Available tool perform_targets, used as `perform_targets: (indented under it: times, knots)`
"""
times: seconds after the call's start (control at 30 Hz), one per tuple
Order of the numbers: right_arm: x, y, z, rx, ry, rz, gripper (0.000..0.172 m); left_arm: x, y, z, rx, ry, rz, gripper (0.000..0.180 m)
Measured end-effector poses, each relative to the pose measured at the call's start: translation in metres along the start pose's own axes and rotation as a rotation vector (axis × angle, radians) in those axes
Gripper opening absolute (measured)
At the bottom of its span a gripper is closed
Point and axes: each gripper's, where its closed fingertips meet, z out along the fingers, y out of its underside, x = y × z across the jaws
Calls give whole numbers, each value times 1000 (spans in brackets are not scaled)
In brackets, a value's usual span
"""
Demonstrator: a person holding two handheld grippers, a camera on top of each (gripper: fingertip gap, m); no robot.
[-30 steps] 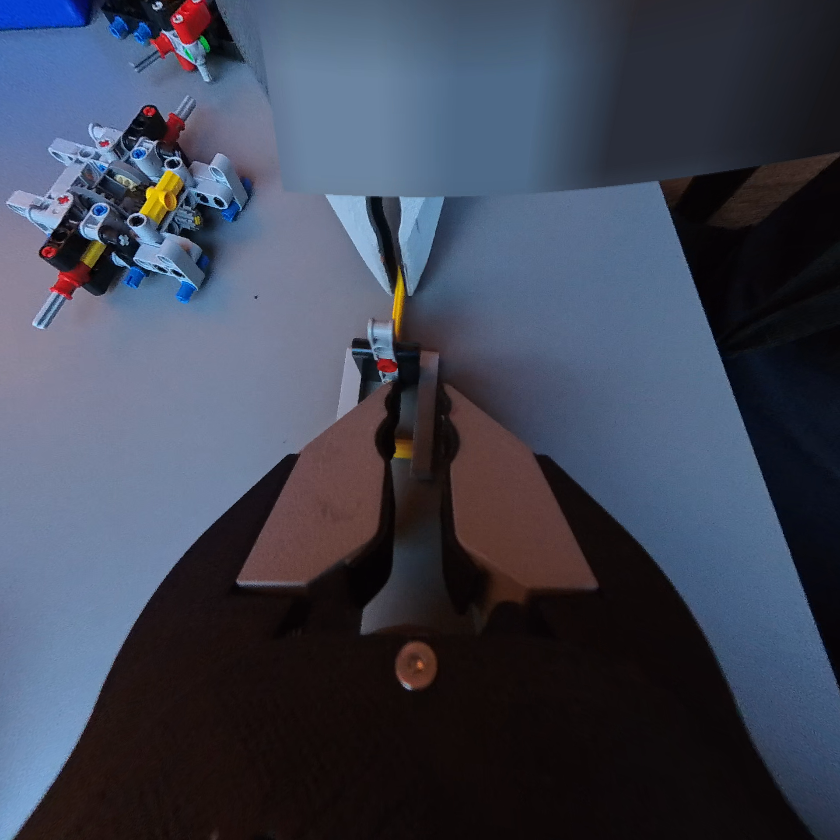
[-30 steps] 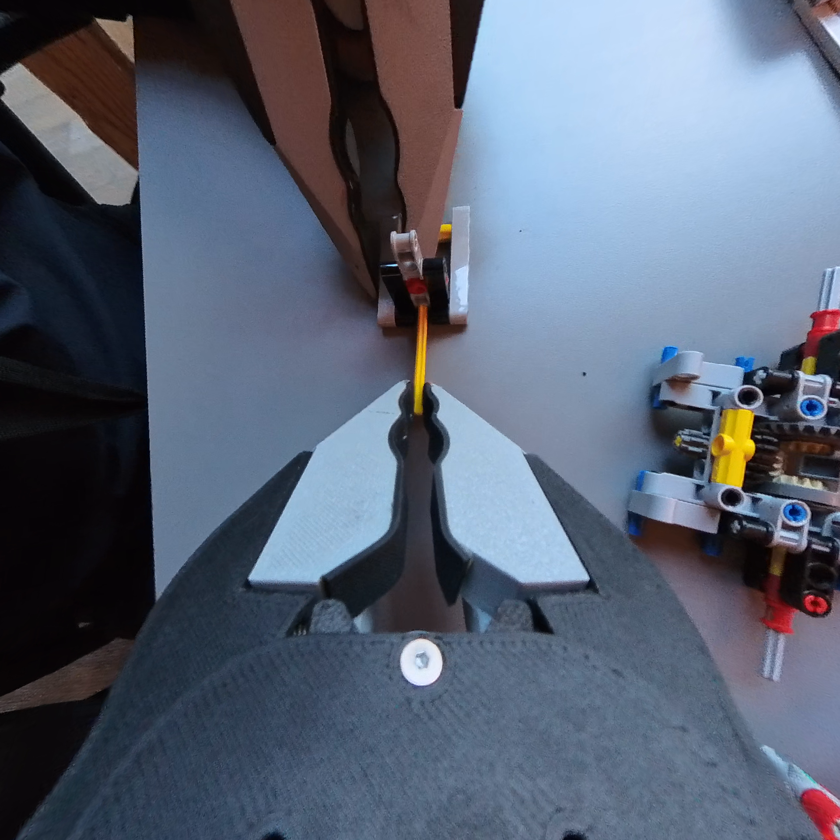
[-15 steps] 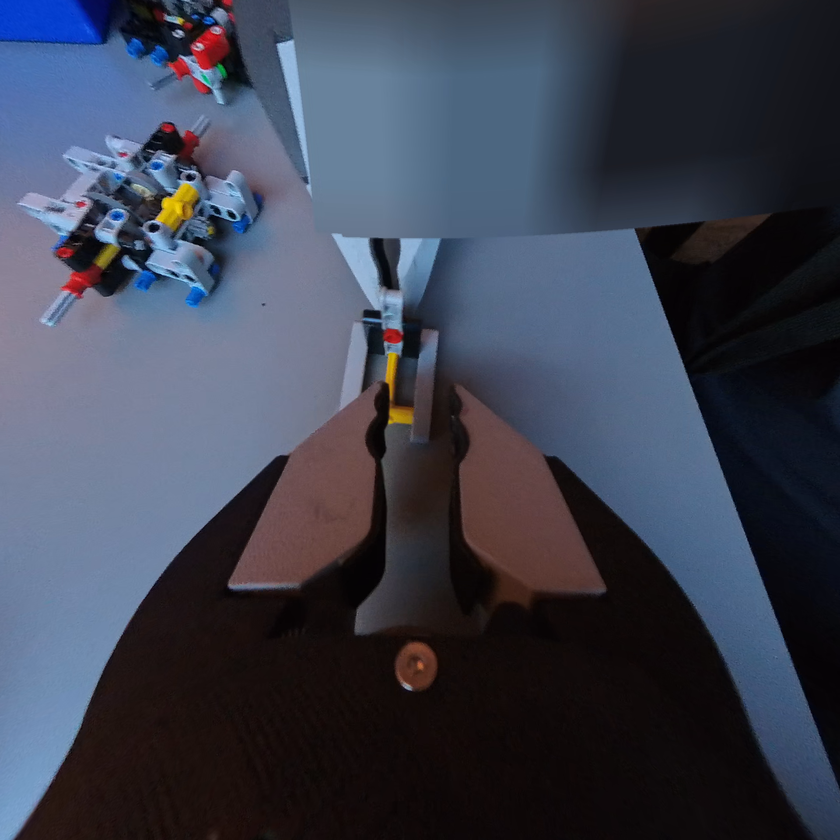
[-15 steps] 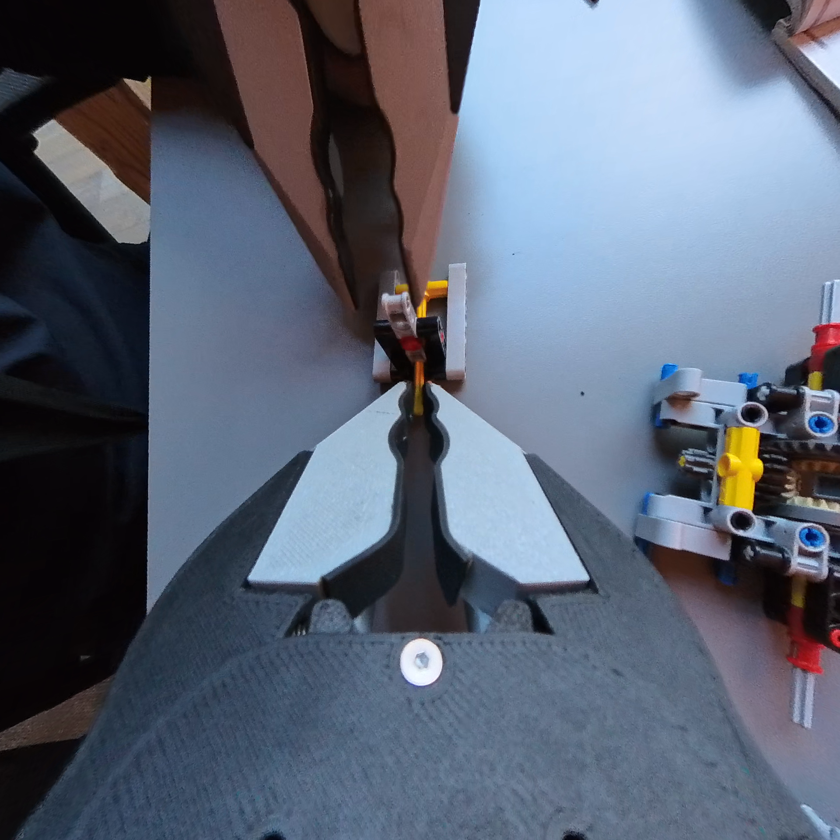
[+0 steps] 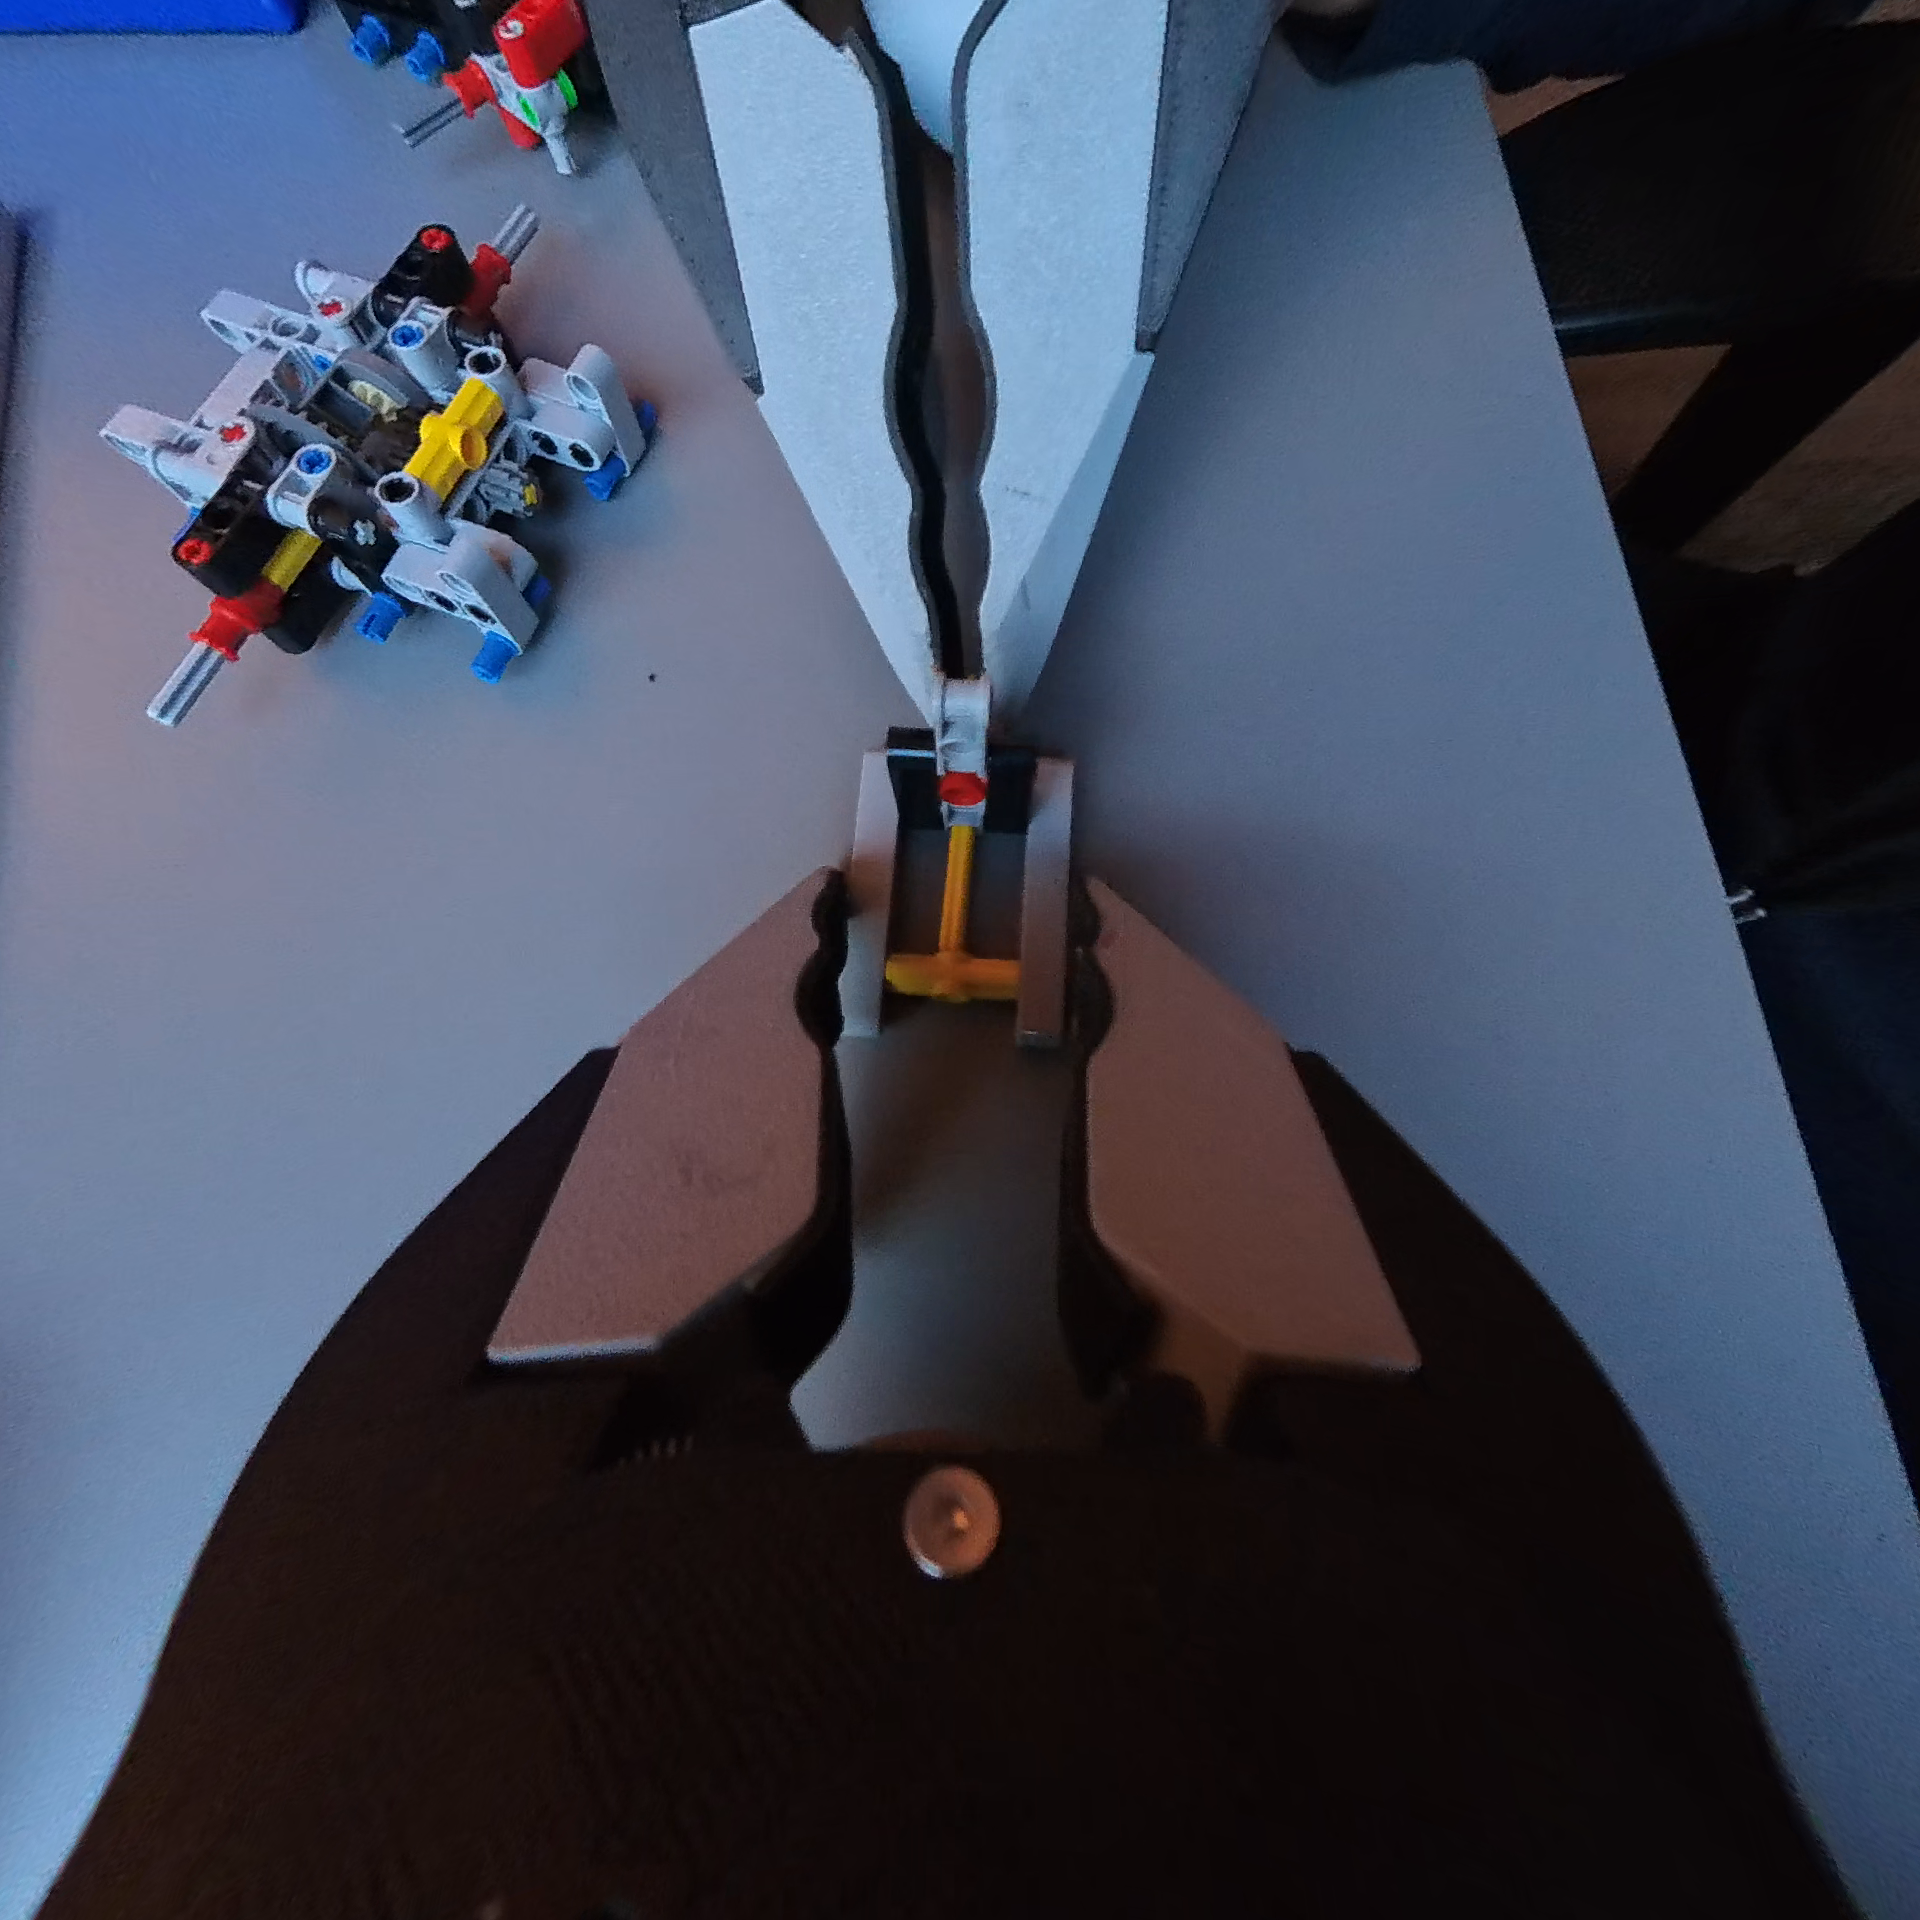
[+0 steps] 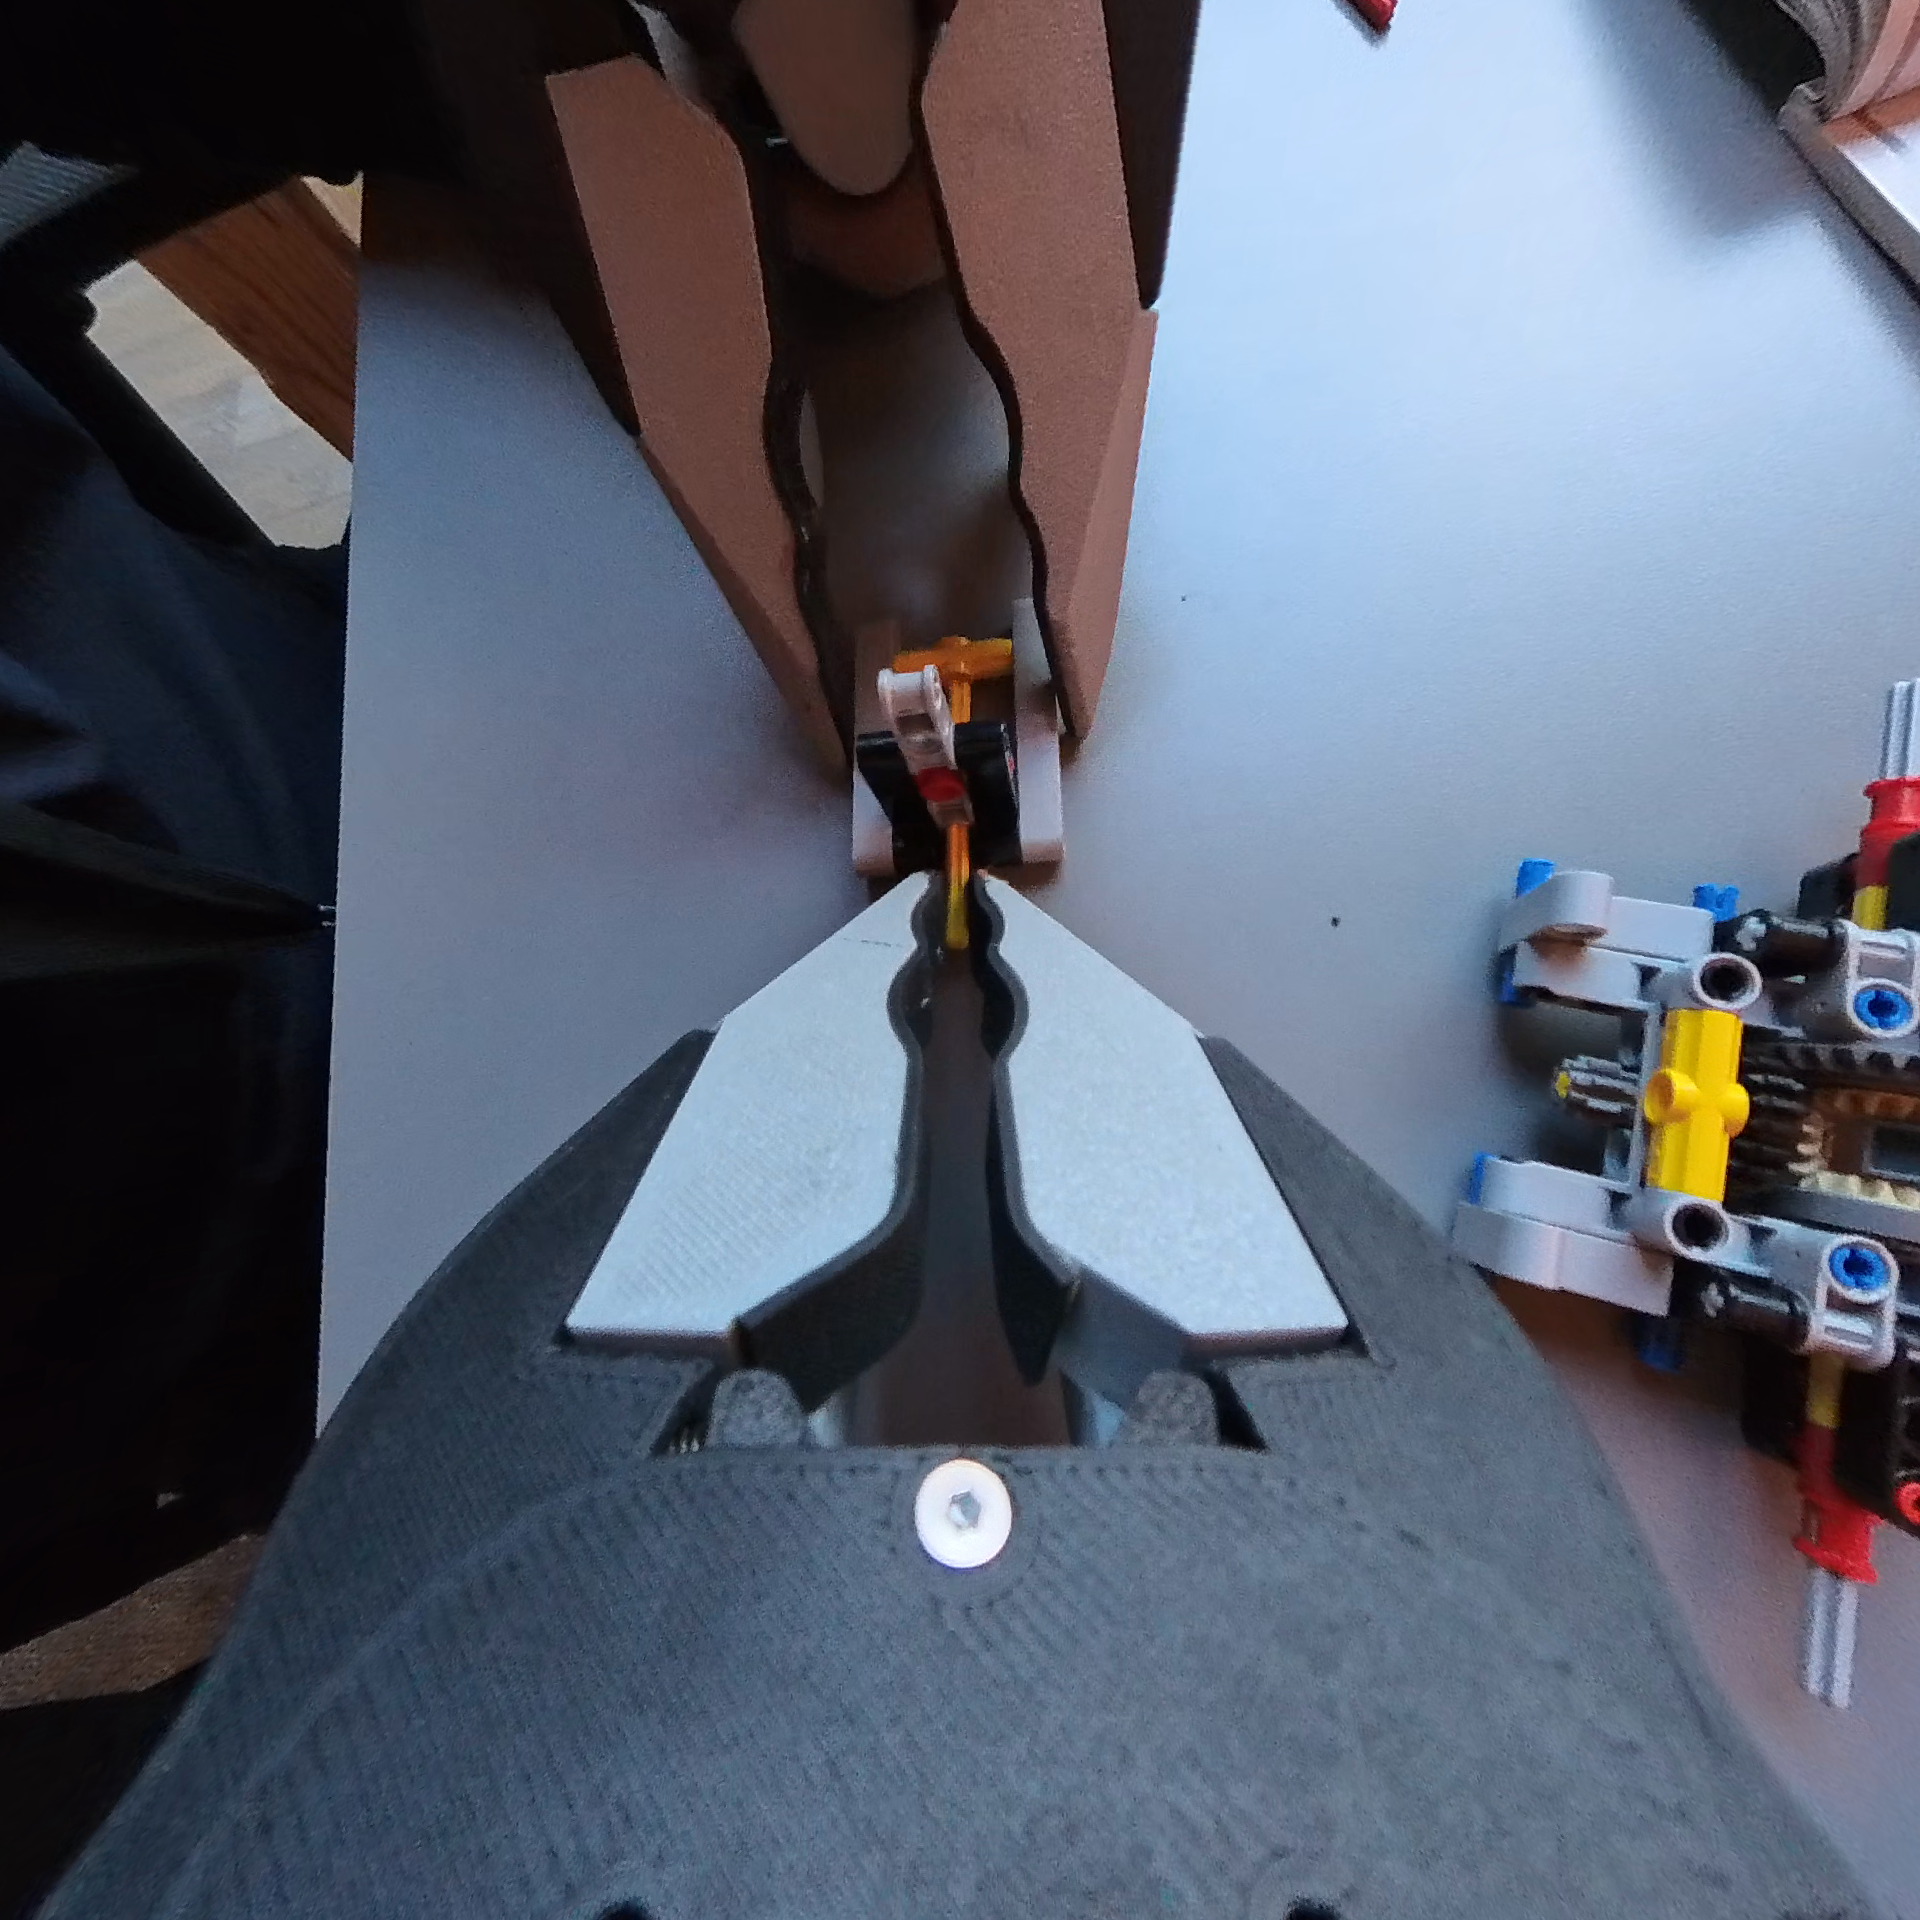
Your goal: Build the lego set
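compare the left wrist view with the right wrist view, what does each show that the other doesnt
Only the left wrist view shows a second small brick model and a blue box corner at the table's far edge.

Only the right wrist view shows the yellow axle's end pinched between the right tongs, plus stacked paper at top right.

Both show the small grey-and-black frame the axle runs through, the left tongs spread either side of it, the big brick assembly and the grey table.
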Motion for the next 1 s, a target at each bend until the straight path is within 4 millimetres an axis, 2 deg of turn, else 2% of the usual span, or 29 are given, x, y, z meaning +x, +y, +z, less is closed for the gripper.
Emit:
perform_targets:
  times: [0.83, 1.0]
  knots:
    - [4, 8, -10, 3, -23, -6, 1, -4, 4, -5, 3, -21, -25, 40]
    - [1, 8, -11, 7, -46, -9, 8, -3, 4, -5, 2, -22, -24, 40]
